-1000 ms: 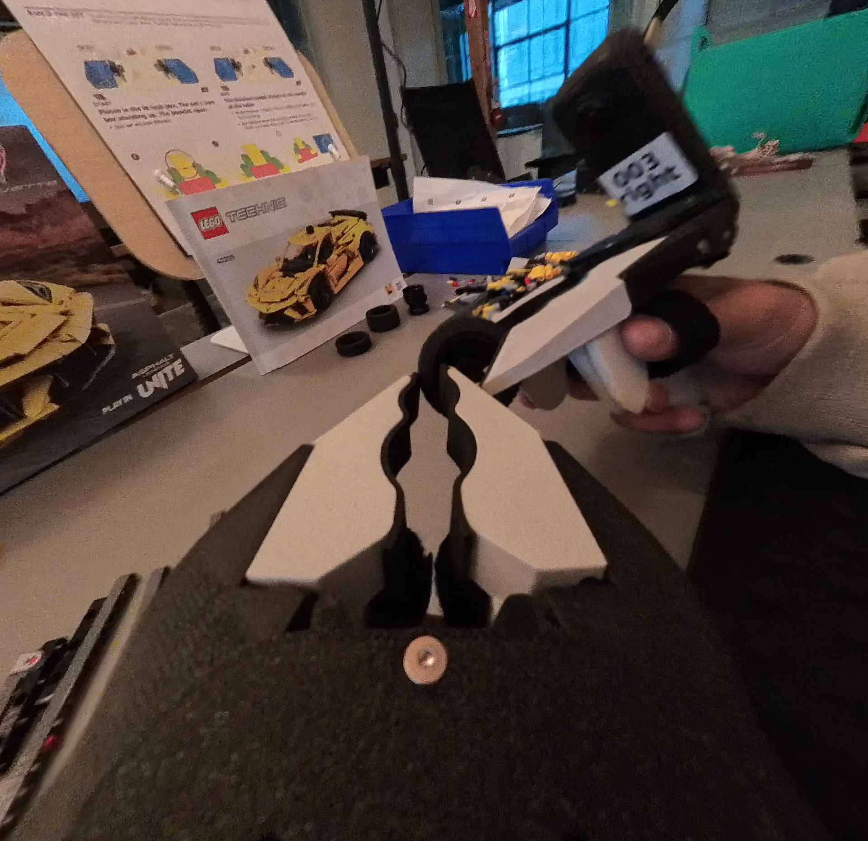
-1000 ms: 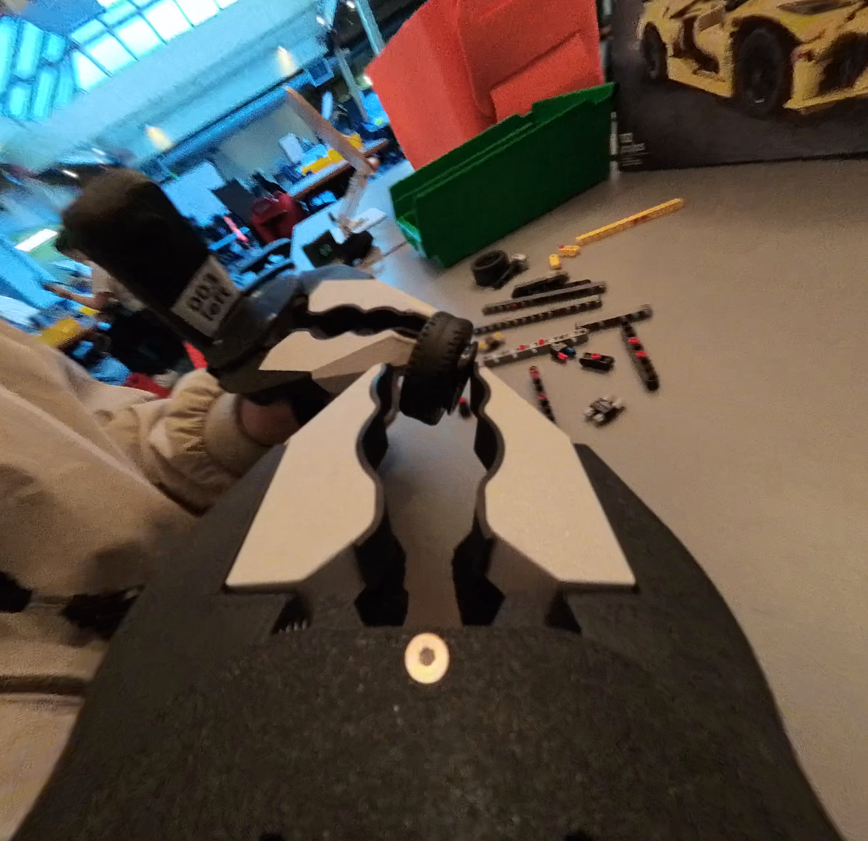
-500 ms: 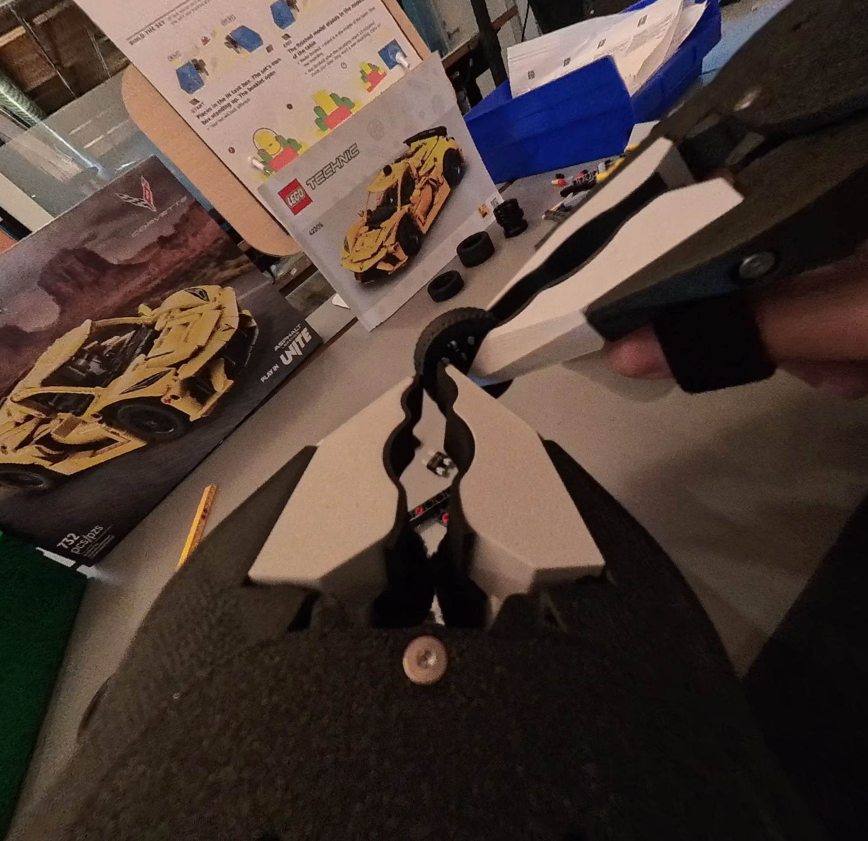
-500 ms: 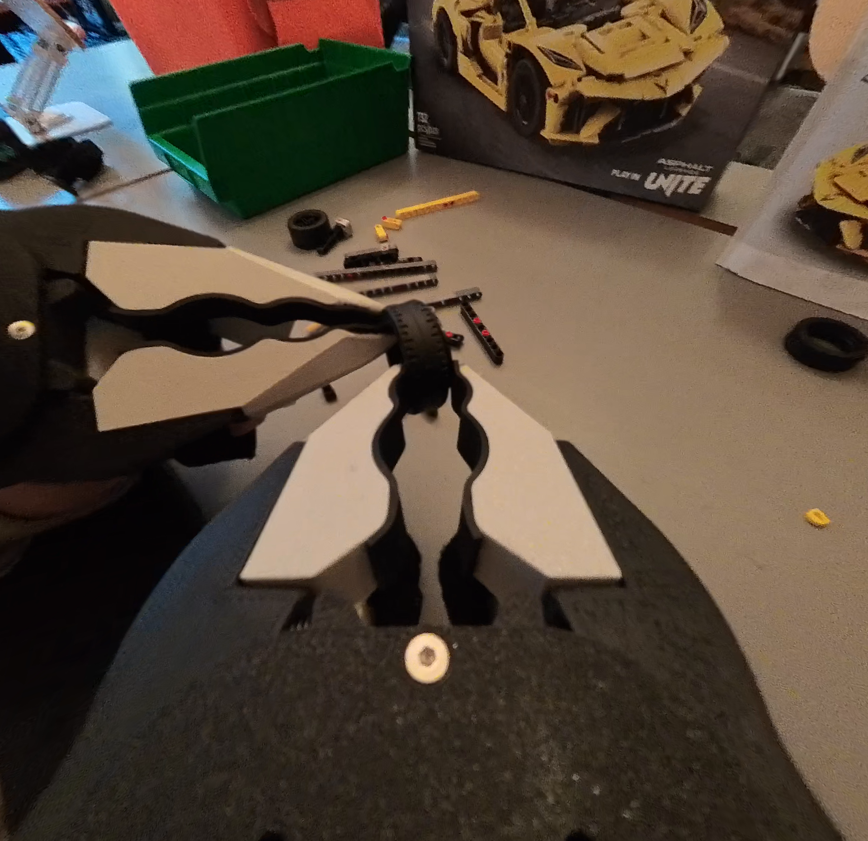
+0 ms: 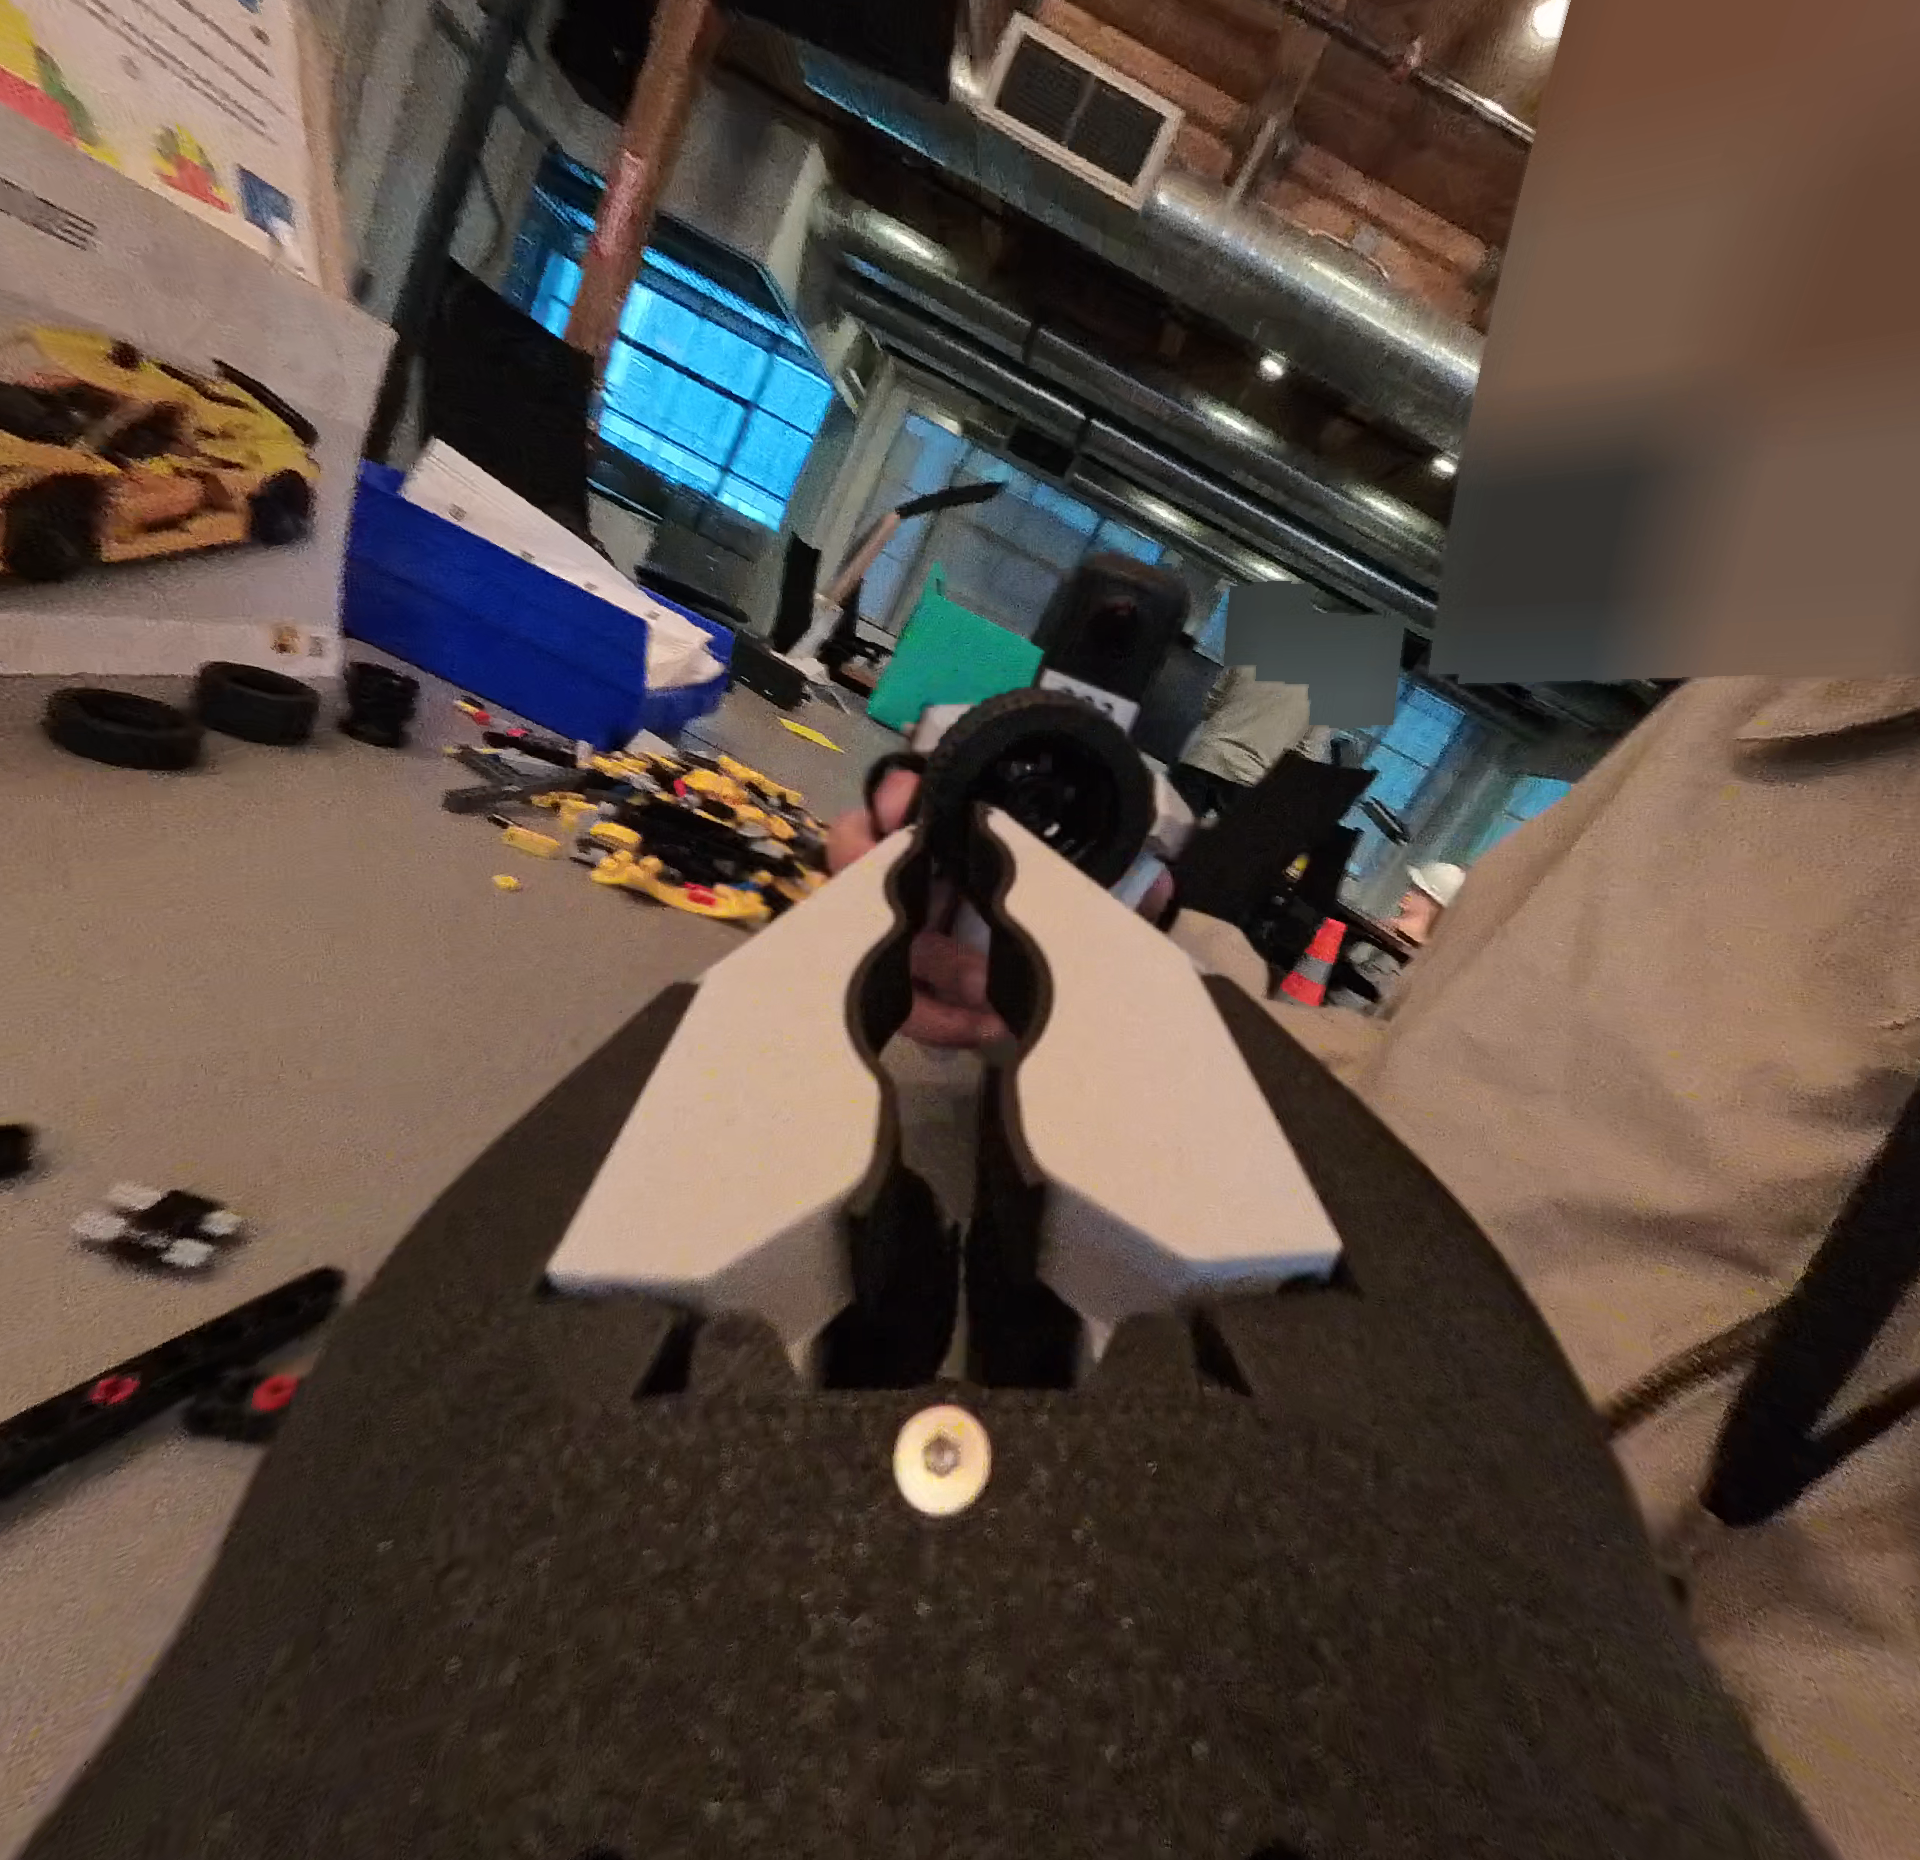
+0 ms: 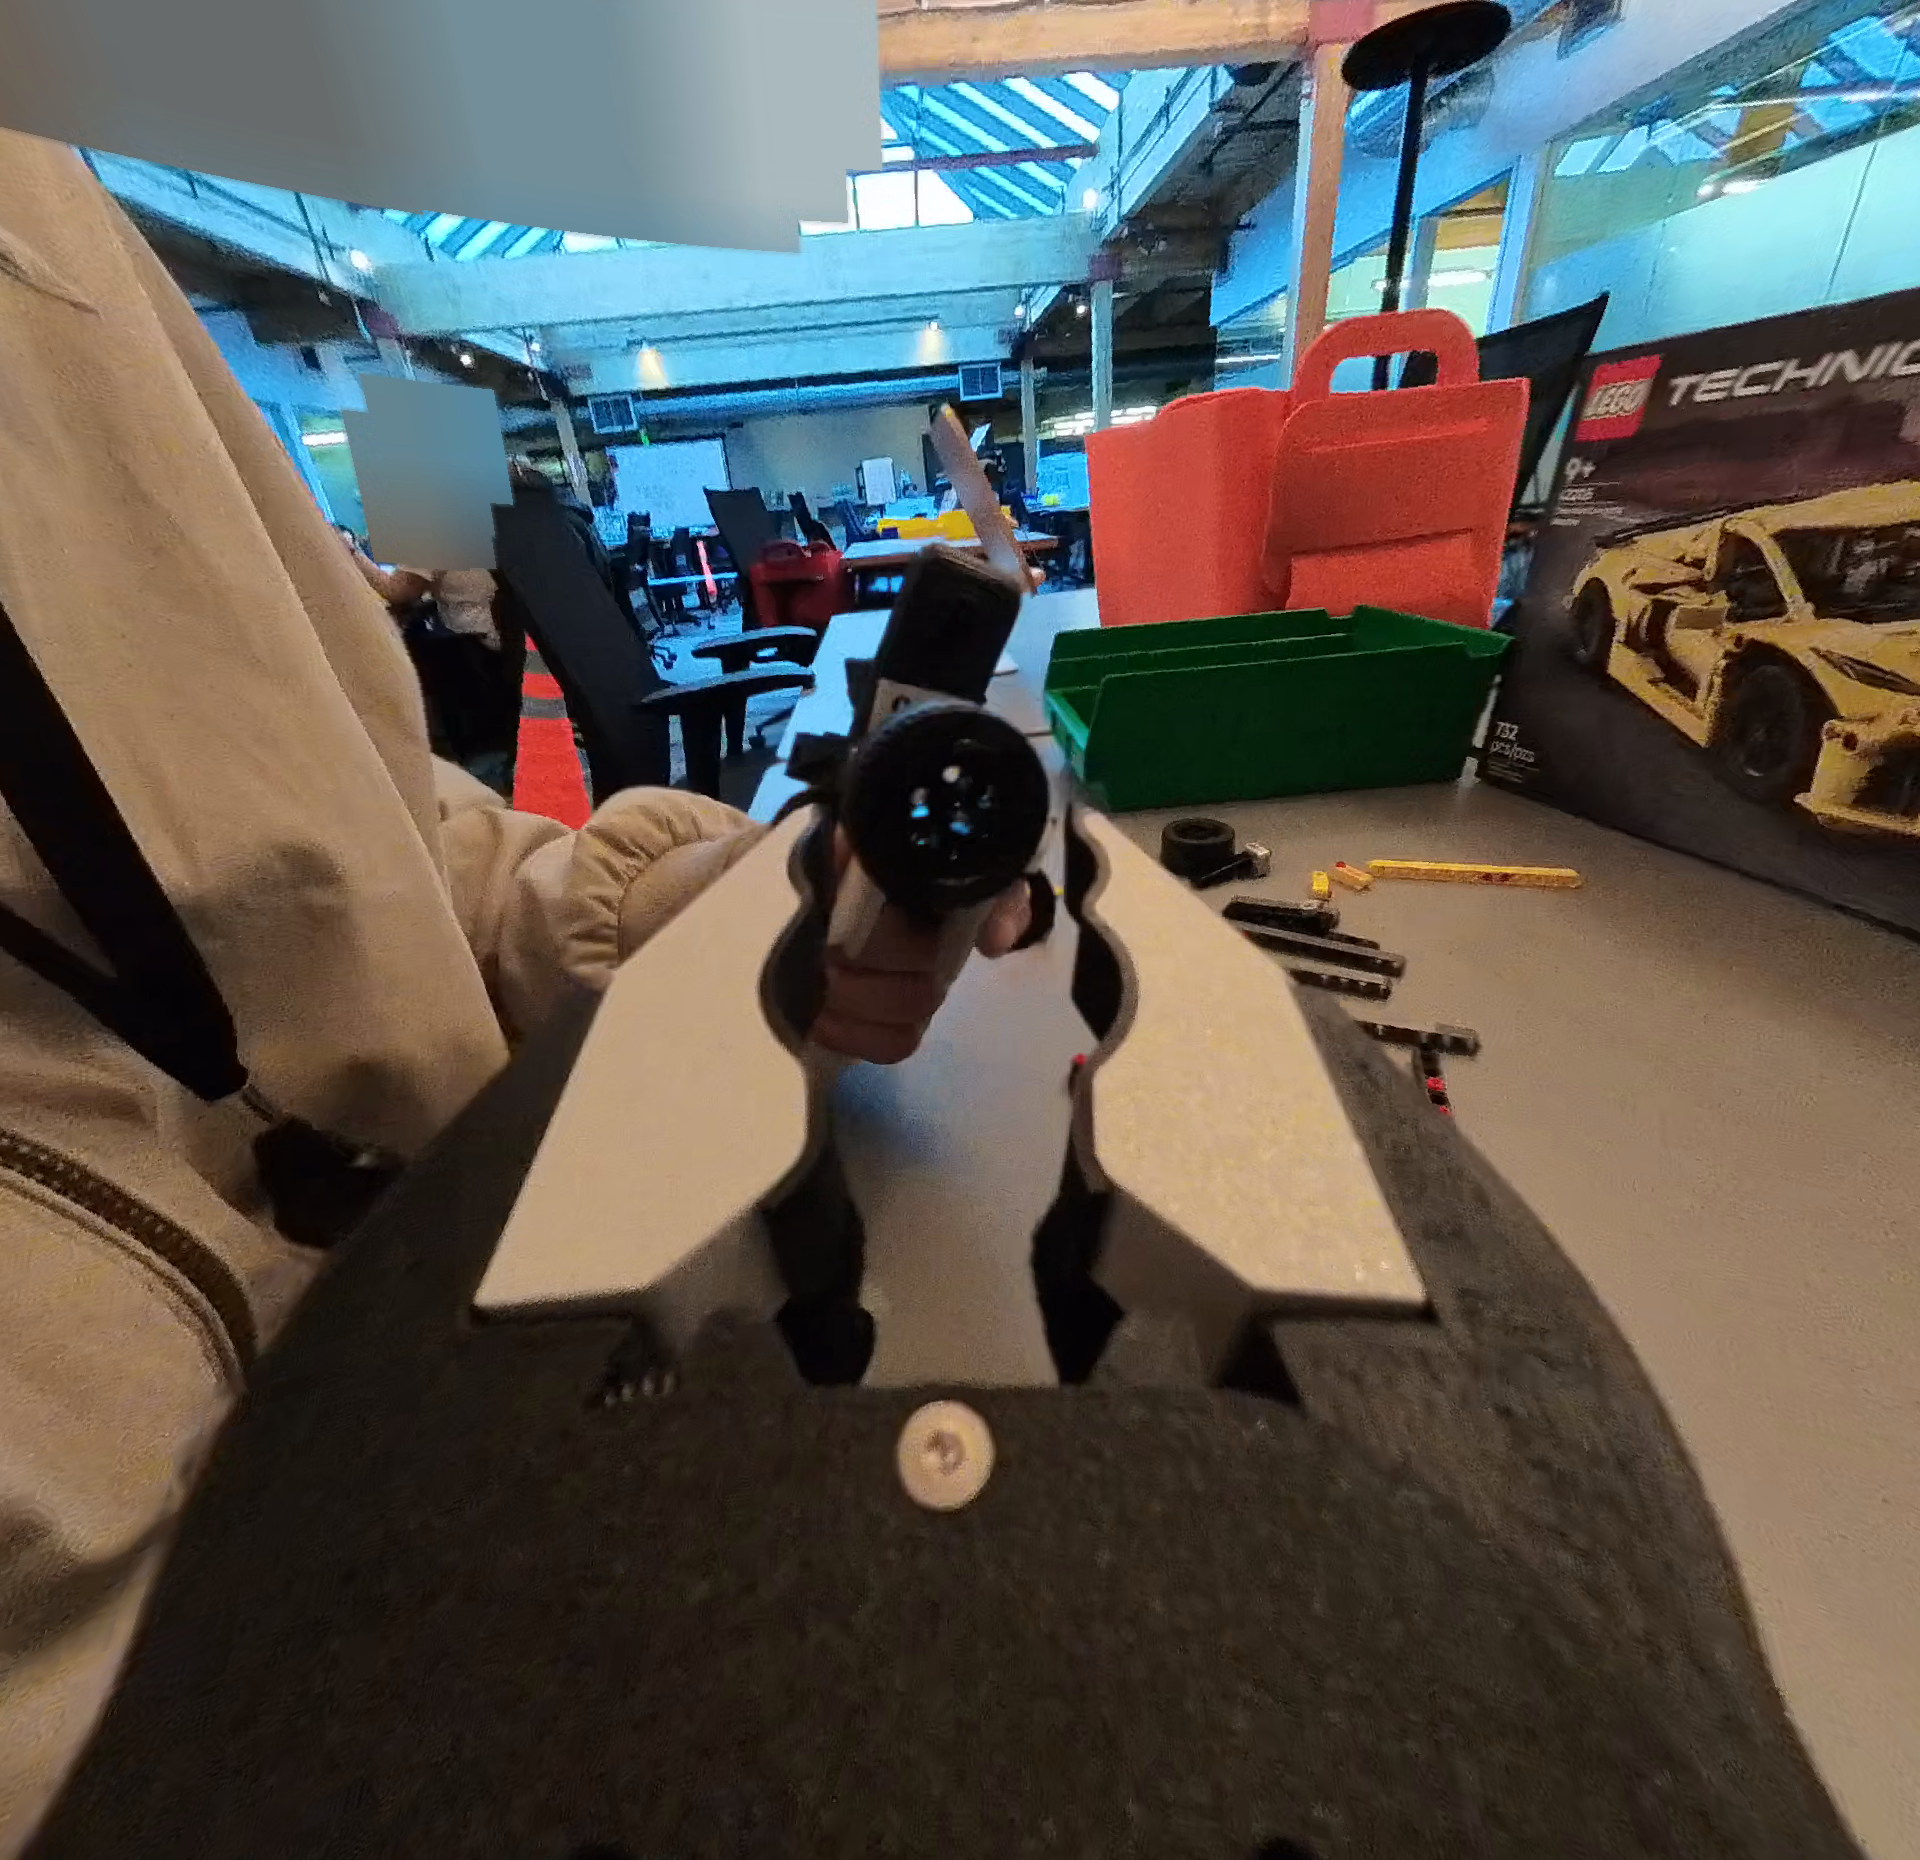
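Observation:
A small black wheel with a rubber tyre is held up in the air above the grey table. My left gripper is shut on the tyre's edge at its fingertips. The right gripper's black body faces me just behind the wheel. In the right wrist view the wheel shows face-on between the tips of my right gripper, which is open, with a gap on each side of the wheel. The left gripper's black body and the hand holding it sit behind the wheel.
Loose tyres, a pile of yellow and black pieces, a blue bin and a booklet lie to the left. A green bin, orange bag, car box and black beams stand to the right. A person's beige jacket is close by.
Both grippers have swung up to face each other head-on. The right gripper, shut on the wheel before, has opened. The left gripper still grips the tyre.

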Demonstrator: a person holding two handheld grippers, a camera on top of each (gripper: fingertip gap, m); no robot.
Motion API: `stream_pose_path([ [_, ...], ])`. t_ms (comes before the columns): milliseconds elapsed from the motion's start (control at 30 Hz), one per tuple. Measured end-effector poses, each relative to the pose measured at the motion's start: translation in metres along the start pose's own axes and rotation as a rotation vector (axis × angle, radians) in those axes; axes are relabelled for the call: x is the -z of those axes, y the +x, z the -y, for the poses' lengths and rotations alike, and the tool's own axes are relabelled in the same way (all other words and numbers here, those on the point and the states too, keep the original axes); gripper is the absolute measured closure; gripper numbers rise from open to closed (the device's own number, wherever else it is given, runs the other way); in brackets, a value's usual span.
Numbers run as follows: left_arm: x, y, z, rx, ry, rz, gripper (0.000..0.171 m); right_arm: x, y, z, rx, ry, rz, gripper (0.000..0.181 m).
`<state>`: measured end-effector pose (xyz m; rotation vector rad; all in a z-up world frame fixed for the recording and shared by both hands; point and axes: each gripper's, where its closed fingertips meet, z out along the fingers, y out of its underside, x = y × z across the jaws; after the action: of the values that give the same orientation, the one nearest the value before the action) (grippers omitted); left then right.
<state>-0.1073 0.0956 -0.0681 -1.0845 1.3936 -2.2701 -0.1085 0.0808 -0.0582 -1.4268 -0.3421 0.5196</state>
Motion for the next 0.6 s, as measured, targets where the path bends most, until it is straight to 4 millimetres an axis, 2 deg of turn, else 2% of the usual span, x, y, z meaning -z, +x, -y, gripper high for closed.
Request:
stream_pose_path([
  [67,-0.004,0.005,-0.005,0.016,-0.027,-0.034,0.165,-0.004,-0.009,-0.004,0.037,-0.034,0.052,0.139],
  [200,-0.006,0.009,-0.011,0.058,-0.056,-0.071,0.165,-0.003,-0.012,-0.007,0.098,-0.052,0.047,0.143],
  [433,-0.008,0.016,-0.018,0.156,-0.092,-0.152,0.165,0.005,-0.021,-0.008,0.009,-0.039,0.135,0.145],
  [500,-0.008,0.012,-0.020,0.197,-0.098,-0.148,0.165,0.006,-0.018,-0.011,-0.041,-0.059,0.123,0.151],
  [600,-0.010,0.007,-0.025,0.195,-0.124,-0.117,0.165,0.006,-0.014,-0.015,-0.058,-0.084,0.105,0.151],
])
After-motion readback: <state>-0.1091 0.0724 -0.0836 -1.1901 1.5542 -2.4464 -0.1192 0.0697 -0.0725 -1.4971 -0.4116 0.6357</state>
